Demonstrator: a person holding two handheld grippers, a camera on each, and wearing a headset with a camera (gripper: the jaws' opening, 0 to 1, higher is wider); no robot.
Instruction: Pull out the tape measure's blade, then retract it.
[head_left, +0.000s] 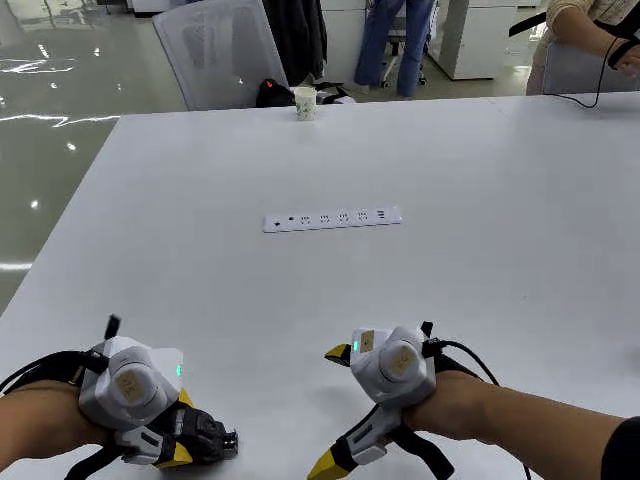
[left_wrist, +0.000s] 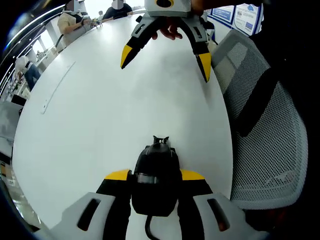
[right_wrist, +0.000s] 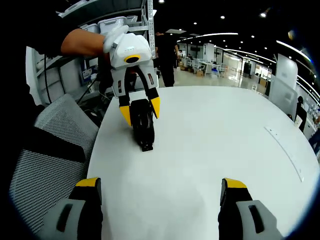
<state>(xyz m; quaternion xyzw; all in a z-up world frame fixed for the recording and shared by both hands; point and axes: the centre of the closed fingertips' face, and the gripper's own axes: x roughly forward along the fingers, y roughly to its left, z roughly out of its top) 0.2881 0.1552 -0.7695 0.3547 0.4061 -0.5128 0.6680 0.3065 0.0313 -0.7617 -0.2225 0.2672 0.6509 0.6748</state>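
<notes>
1. We are seeing the left gripper clenching on the black tape measure, with its yellow-tipped jaws pressing against both sides of the case.
2. The tape measure is resting on the white table near the front edge. The blade's tip is sitting right at the mouth of the case and pointing toward the other gripper.
3. We are seeing the right gripper hanging released, its jaws spread wide. It is facing the left one just above the table and is near the tape measure without touching it.
4. Farther out, a white power strip is lying at mid-table. A paper cup is standing at the far edge, in front of a mesh chair.
</notes>
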